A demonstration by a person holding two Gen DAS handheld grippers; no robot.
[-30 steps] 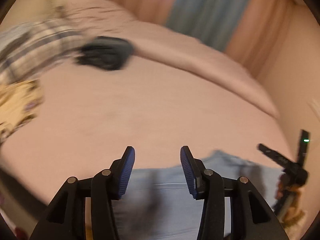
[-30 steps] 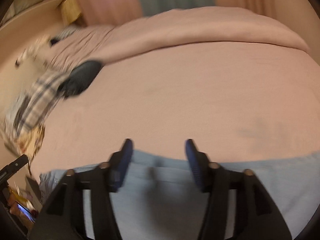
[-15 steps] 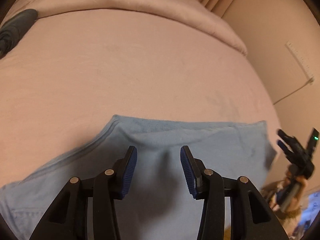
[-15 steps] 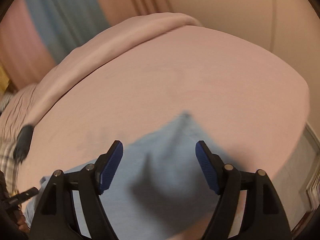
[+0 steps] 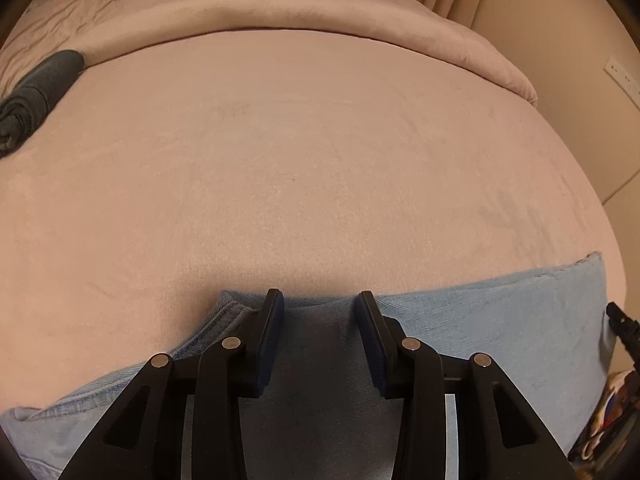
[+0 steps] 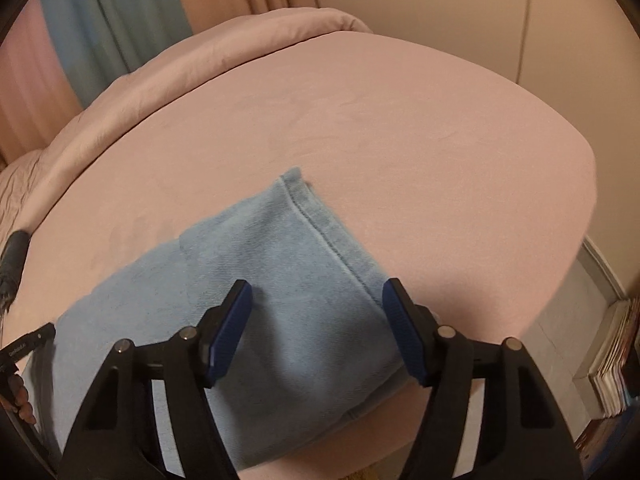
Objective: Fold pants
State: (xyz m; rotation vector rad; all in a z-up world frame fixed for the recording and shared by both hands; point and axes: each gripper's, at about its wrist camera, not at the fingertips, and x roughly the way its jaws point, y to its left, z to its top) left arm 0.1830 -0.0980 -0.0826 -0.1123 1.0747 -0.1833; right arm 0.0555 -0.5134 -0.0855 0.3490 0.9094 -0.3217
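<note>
The jaws of both grippers, left gripper [image 5: 318, 300] and right gripper [image 6: 316, 292], stand wide and empty above the pants [image 6: 280, 264], lying lengthwise across the bed [image 5: 304, 152], the hem end [image 6: 316, 232] under the right one.

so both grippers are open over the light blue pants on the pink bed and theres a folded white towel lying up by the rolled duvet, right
Nearly. The left gripper and right gripper are both open over the light blue pants on the pink bed. But the thing near the rolled duvet is not white: the left wrist view shows a dark grey bundle of cloth.
</note>
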